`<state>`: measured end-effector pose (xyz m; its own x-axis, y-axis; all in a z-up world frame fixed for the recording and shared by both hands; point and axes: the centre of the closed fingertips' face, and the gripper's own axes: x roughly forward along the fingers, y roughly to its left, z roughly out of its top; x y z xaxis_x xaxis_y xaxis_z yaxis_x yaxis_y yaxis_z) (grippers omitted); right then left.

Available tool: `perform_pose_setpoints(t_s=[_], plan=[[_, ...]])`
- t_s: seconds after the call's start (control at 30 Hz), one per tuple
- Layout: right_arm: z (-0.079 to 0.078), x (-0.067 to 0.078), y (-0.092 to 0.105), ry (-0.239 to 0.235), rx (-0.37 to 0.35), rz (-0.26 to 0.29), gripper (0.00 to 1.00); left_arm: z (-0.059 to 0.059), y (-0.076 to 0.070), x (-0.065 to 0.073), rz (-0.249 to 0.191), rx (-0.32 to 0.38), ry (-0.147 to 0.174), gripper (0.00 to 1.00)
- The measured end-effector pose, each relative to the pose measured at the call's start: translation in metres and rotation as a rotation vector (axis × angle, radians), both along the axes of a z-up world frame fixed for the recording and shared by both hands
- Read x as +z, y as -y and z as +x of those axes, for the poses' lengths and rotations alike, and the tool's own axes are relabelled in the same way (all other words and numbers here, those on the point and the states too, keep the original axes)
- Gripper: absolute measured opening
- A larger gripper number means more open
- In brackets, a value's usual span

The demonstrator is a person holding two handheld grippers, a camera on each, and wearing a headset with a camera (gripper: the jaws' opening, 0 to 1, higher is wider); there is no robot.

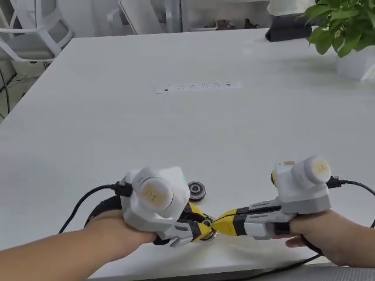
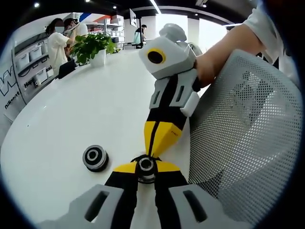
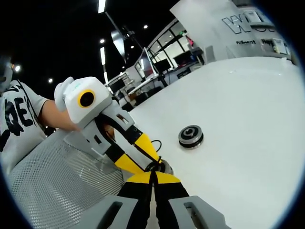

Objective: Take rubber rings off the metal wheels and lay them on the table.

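Observation:
My left gripper [image 1: 203,226] [image 2: 146,171] is shut on a small metal wheel [image 2: 146,164] [image 3: 165,168], held just above the white table [image 1: 176,129] near its front edge. My right gripper [image 1: 218,224] [image 3: 153,176] meets it tip to tip. Its yellow jaws are pressed together on the black rubber ring [image 3: 155,164] at the wheel's rim. In the left gripper view the right gripper [image 2: 154,150] comes down from above onto the wheel. A second wheel [image 1: 196,188] [image 2: 95,158] [image 3: 191,135] with its dark ring on lies flat on the table just beyond.
A white socket strip [image 1: 199,86] is set into the table's middle. A potted plant [image 1: 343,26] stands at the far right corner and white chairs [image 1: 32,29] at the far left. A grey mesh chair back [image 2: 248,133] is close behind the grippers.

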<state>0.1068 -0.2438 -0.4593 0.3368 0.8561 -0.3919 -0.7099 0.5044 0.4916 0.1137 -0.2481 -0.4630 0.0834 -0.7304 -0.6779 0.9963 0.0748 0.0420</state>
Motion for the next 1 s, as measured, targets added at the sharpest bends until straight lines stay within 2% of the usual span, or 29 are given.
perform_pose_setpoints(t_s=[0.23, 0.4, 0.73, 0.87, 1.0], plan=[[0.000, 0.005, 0.000, -0.004, 0.001, 0.011, 0.00, -0.001, -0.002, 0.001, 0.017, -0.022, -0.004, 0.08], [-0.003, 0.006, 0.000, -0.009, 0.002, 0.013, 0.00, -0.004, -0.006, 0.004, 0.024, -0.040, -0.014, 0.13], [-0.003, 0.011, -0.001, -0.013, 0.009, 0.019, 0.00, -0.012, -0.014, 0.027, -0.019, -0.057, -0.014, 0.21], [-0.004, 0.015, -0.002, -0.011, 0.019, 0.025, 0.00, -0.014, -0.019, 0.039, -0.063, -0.026, -0.049, 0.25], [-0.004, 0.019, -0.004, -0.009, 0.029, 0.027, 0.00, -0.013, -0.025, 0.051, -0.093, -0.010, -0.051, 0.29]])
